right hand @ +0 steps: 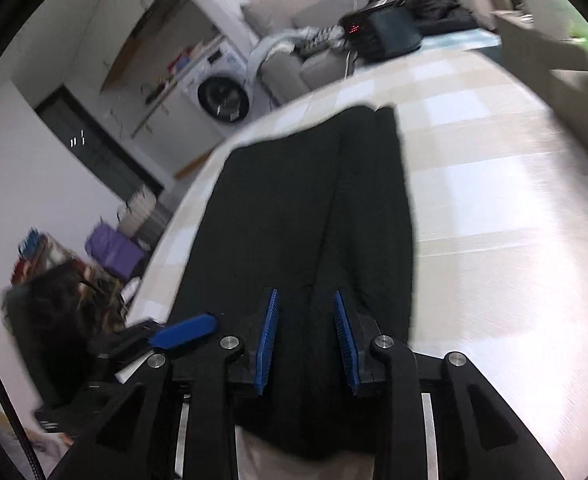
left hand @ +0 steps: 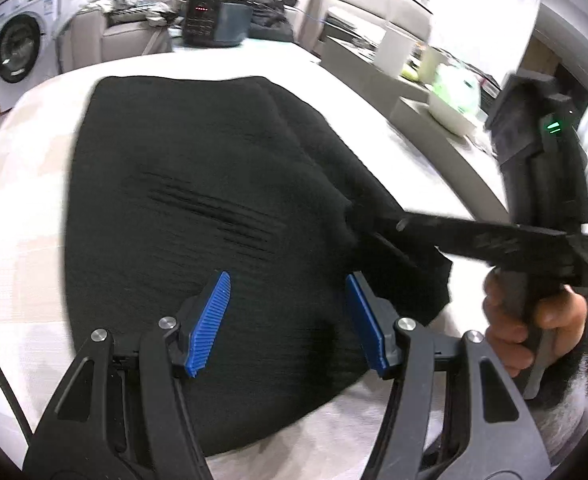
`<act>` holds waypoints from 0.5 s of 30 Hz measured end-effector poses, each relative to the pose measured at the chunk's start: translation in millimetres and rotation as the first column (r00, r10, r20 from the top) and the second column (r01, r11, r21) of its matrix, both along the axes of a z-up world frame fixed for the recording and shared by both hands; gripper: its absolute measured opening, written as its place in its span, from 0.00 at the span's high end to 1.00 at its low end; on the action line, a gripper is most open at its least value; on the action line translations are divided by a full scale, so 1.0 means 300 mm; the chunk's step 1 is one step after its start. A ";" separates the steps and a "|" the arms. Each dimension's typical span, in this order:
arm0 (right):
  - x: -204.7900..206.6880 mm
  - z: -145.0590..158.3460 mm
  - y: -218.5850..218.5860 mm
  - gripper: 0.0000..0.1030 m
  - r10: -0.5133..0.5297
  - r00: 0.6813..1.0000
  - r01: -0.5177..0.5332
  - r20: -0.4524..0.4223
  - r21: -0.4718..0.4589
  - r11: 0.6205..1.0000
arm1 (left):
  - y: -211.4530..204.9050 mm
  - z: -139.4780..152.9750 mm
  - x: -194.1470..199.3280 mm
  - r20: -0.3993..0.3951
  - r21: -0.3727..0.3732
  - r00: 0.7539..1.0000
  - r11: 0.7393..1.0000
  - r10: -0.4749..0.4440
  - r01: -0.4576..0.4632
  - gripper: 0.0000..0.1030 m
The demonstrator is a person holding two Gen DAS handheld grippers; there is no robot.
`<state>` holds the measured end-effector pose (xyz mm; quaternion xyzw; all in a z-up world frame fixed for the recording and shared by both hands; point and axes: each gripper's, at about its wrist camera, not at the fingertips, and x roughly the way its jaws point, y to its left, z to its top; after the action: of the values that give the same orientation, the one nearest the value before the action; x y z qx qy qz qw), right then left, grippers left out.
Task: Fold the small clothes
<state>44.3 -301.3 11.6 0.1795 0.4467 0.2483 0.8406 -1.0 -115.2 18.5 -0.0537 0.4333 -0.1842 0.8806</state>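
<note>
Across the middle of the left wrist view, a black garment is spread flat on a pale checked table, its long axis running from the lower centre of the frame towards the upper left. It appears to be laid out smooth so that straight fold lines can be made; a lengthwise crease or overlapped panel is seen along its right part, which suggests one side may already be turned in, though this is a judgement.

At the bottom centre of that view the left gripper is held spread wide over the near part of the cloth, nothing between its blue pads. Whether the tips touch the fabric cannot be told.

At the right of the same frame the right gripper is seen reaching in from the side, gripped by a hand, its tip at the garment's right edge where a flap juts out. In the right wrist view its jaws stand apart with cloth lying beneath them; no fabric is seen pinched, so it is taken as unclenched, likely positioned to seize that edge.

A dark appliance with red digits is set at the far end of the table, well apart from the garment, and a washing machine is visible at the upper left. Both views are blurred by motion.
</note>
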 end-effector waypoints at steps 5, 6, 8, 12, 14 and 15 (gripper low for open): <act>0.048 -0.054 0.041 0.85 -0.007 0.999 0.006 -0.040 -0.043 0.999 | 0.136 -0.005 0.014 -0.003 -0.012 0.995 0.995 0.098 -0.098 0.45; 0.040 -0.050 0.031 0.94 -0.003 0.999 0.002 -0.036 -0.025 1.000 | 0.161 -0.006 0.017 -0.004 -0.015 0.993 0.993 0.114 -0.114 0.45; 0.011 -0.015 0.016 0.95 0.004 1.000 -0.004 0.009 0.006 1.000 | 0.210 -0.005 0.021 -0.001 -0.022 0.990 0.990 0.143 -0.143 0.45; -0.041 0.038 -0.003 0.96 0.012 0.997 -0.007 0.071 -0.071 0.997 | 0.292 -0.012 0.036 0.001 -0.027 0.981 0.980 0.196 -0.196 0.45; -0.024 -0.002 -0.008 0.96 0.001 1.000 0.002 0.026 -0.123 0.992 | 0.324 -0.024 0.048 -0.005 -0.021 0.976 0.975 0.220 -0.220 0.45; -0.010 -0.036 -0.008 0.95 -0.001 1.000 -0.002 -0.020 -0.162 0.987 | 0.342 -0.029 0.051 -0.003 -0.014 0.973 0.973 0.229 -0.229 0.45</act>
<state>41.2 -303.7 0.6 0.1128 0.4739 0.2097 0.8478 14.2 -12.7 9.7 -0.1094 0.4234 -0.0843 0.8953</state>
